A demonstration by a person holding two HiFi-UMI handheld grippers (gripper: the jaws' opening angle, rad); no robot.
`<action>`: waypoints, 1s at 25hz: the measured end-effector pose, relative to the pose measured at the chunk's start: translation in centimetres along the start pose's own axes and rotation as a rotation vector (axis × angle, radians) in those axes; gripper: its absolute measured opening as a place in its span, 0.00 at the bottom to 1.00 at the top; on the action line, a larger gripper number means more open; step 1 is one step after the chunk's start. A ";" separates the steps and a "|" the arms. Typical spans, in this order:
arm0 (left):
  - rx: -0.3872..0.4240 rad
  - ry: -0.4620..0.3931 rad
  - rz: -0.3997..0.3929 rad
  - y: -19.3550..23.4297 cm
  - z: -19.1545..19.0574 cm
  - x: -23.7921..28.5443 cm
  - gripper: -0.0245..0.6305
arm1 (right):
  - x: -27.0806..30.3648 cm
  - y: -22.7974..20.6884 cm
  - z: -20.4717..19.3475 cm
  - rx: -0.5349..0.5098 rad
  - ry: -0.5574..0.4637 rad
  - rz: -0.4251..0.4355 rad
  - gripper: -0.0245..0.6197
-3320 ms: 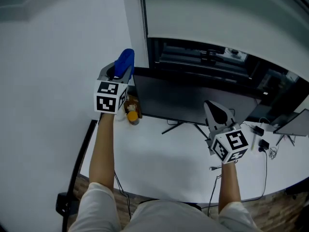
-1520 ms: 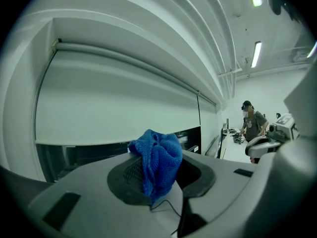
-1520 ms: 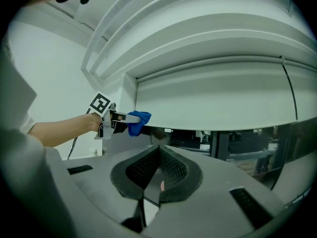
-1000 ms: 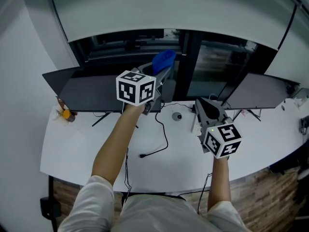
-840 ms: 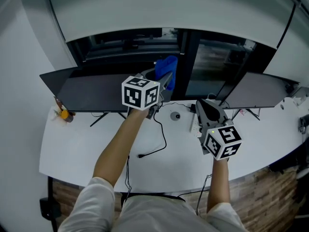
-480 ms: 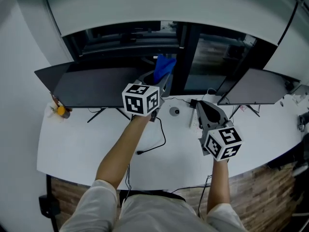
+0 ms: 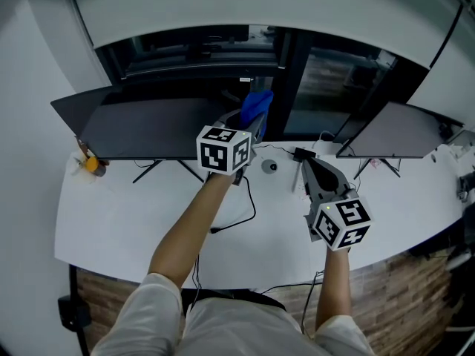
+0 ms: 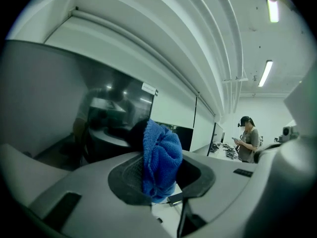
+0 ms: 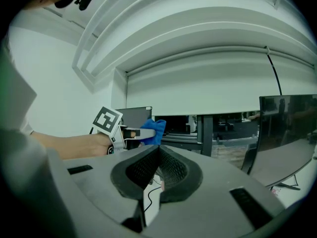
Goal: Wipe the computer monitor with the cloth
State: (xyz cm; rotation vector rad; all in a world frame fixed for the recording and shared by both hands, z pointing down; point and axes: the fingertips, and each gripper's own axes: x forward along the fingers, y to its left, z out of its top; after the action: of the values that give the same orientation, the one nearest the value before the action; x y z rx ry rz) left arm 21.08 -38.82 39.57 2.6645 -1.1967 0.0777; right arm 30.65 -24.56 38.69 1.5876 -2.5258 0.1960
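A blue cloth (image 7: 256,104) is pinched in my left gripper (image 7: 252,117), which is shut on it. It hangs by the upper right corner of the left dark monitor (image 7: 141,128); I cannot tell whether it touches the screen. In the left gripper view the bunched cloth (image 8: 161,157) fills the gap between the jaws. My right gripper (image 7: 306,165) is shut and holds nothing, low over the white desk (image 7: 133,221) between the two monitors. The right gripper view shows its pads (image 9: 166,170) meeting, with the left gripper (image 9: 130,132) and cloth (image 9: 156,128) beyond.
A second monitor (image 7: 393,132) stands at the right. A black cable (image 7: 239,212) and a small round item (image 7: 272,167) lie on the desk, and an orange object (image 7: 91,165) sits at the far left. Dark windows run behind. A person (image 8: 246,133) stands far off.
The left gripper with the cloth has gone from the left monitor's left end to its right end, and over the last second it shifted a little. The right gripper stayed low and shut.
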 end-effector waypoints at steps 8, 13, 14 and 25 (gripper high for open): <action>-0.101 0.051 0.047 1.6 -5.8 0.2 0.22 | -0.1 -0.5 -1.6 0.009 0.030 -0.011 0.06; -0.125 0.104 0.064 2.4 -9.9 0.7 0.22 | 0.8 -0.2 -3.4 0.015 0.053 -0.009 0.06; -0.134 0.114 0.068 2.5 -10.8 0.8 0.22 | 1.0 -0.2 -3.7 0.012 0.055 -0.010 0.06; -0.198 0.237 0.101 4.3 -21.0 1.9 0.22 | 3.3 -0.3 -8.5 0.029 0.129 -0.006 0.06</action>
State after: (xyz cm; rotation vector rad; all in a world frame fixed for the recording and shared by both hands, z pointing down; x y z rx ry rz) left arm 20.05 -38.36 61.04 2.3489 -1.1933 0.2686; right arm 30.01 -25.92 47.70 1.5405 -2.4307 0.3241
